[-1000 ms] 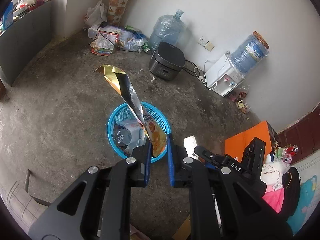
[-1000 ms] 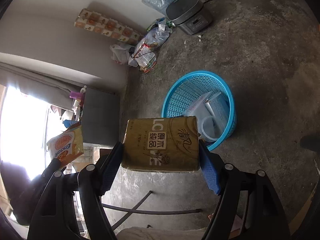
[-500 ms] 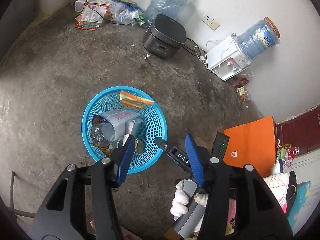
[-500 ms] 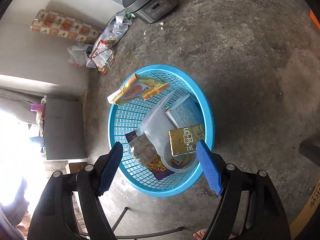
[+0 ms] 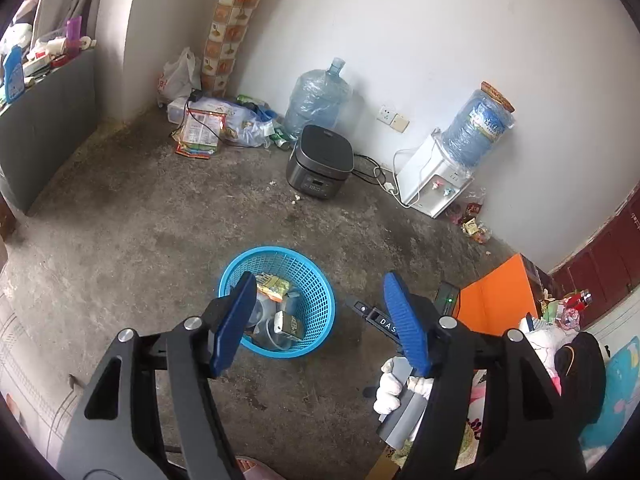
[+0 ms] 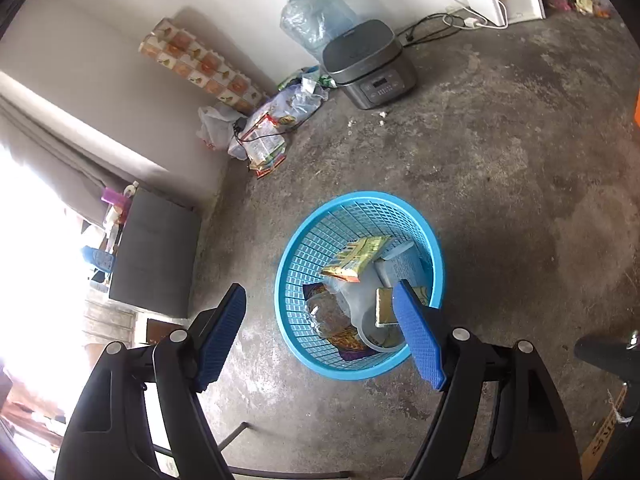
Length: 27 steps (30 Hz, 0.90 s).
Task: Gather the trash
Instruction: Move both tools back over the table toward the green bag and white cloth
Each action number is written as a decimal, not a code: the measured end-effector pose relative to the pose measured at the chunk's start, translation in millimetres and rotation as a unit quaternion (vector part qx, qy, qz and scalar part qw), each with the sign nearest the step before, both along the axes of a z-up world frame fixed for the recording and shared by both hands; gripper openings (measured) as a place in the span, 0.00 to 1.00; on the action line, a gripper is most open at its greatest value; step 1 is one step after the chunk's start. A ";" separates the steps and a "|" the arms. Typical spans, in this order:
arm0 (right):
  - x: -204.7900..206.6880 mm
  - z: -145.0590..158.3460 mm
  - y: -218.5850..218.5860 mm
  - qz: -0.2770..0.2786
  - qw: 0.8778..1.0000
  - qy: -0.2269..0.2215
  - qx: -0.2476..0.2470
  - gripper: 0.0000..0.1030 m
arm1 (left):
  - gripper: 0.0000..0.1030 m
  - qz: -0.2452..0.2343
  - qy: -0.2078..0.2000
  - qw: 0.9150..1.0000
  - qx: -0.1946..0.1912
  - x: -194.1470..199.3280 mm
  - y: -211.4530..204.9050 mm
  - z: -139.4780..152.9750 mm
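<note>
Left gripper (image 5: pixel 320 320) jaws opening, nothing between them; right gripper (image 6: pixel 320 336) spread wide and empty, both above the basket (image 6: pixel 292 264).
Blue mesh basket on the concrete floor holds the trash: yellow wrapper (image 6: pixel 358 258), gold tissue pack (image 6: pixel 384 306) with print too small to read, clear bottle (image 6: pixel 324 312), clear cup and a purple wrapper partly buried. "DAS" reads on the right gripper's body in the left view. Gloved hand (image 5: pixel 390 386) partly hidden behind the near right finger.

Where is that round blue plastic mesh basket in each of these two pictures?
Left wrist view: blue plastic mesh basket, lower centre, behind the left blue finger.
Right wrist view: basket, centre-right, behind the right blue finger.
Shared landmark: dark grey rice cooker by the white wall.
</note>
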State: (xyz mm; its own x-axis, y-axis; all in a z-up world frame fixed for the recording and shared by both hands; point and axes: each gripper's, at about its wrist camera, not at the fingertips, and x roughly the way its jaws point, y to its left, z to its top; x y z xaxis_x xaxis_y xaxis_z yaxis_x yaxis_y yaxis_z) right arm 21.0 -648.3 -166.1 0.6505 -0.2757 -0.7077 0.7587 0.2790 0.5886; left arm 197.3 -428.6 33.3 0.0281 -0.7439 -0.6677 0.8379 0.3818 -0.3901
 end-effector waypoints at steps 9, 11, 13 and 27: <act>34.4 127.9 105.3 0.115 0.967 0.012 -0.225 0.94 | 0.81 0.114 -0.063 0.991 -0.040 -37.0 158.8 42.1; 41.7 147.8 130.8 0.152 0.955 0.011 -0.255 0.94 | 0.81 0.141 -0.072 0.987 -0.039 -44.5 193.6 42.1; 47.5 164.3 154.4 0.187 0.945 0.000 -0.268 0.94 | 0.81 0.163 -0.075 0.983 -0.041 -51.6 224.5 40.6; 111.1 180.8 305.5 0.441 0.889 -0.080 -0.096 0.93 | 0.81 0.345 -0.068 0.936 -0.024 -62.7 427.4 13.5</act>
